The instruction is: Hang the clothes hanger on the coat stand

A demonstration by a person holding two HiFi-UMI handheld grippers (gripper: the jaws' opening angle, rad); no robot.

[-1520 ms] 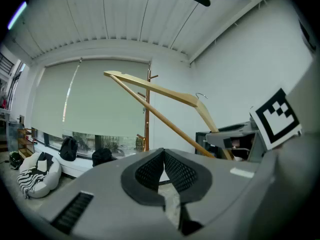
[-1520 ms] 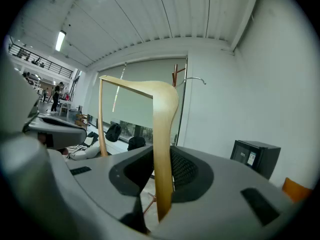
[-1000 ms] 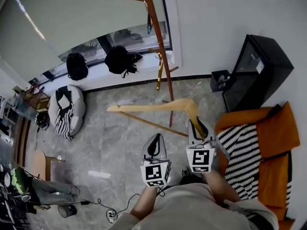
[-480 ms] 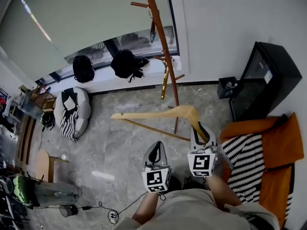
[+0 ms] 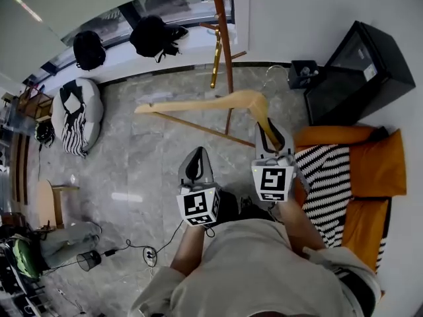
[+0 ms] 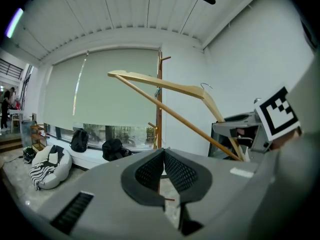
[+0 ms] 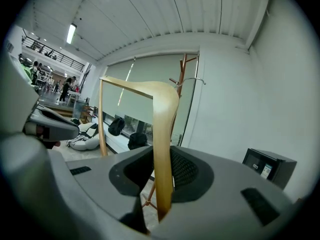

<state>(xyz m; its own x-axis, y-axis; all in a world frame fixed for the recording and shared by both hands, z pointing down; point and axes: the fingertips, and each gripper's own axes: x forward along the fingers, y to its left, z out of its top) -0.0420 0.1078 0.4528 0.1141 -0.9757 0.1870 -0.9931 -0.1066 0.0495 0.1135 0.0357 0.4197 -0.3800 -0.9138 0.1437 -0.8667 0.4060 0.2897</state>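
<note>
A pale wooden clothes hanger (image 5: 211, 103) with a thin metal hook (image 5: 272, 71) is held out over the grey floor. My right gripper (image 5: 269, 132) is shut on one arm of the hanger (image 7: 162, 134), which rises straight up between the pads. The brown wooden coat stand (image 5: 223, 51) rises just beyond the hanger, by the window; its pegs (image 7: 181, 71) show behind the hanger top. My left gripper (image 5: 194, 158) hangs to the left of the right one. Its jaws (image 6: 163, 151) are shut with nothing between them, apart from the hanger (image 6: 165, 86).
A black cabinet (image 5: 357, 71) and a small black bin (image 5: 303, 73) stand at the right wall. An orange seat with a striped cloth (image 5: 330, 183) is close on the right. Black bags (image 5: 152, 35) line the window sill, a beanbag (image 5: 76, 114) lies at the left, and cables (image 5: 132, 253) lie on the floor.
The head view has tipped further down, so the coat stand and window sit higher in the picture. The right gripper still holds the hanger the same way; the left stays shut beside it.
</note>
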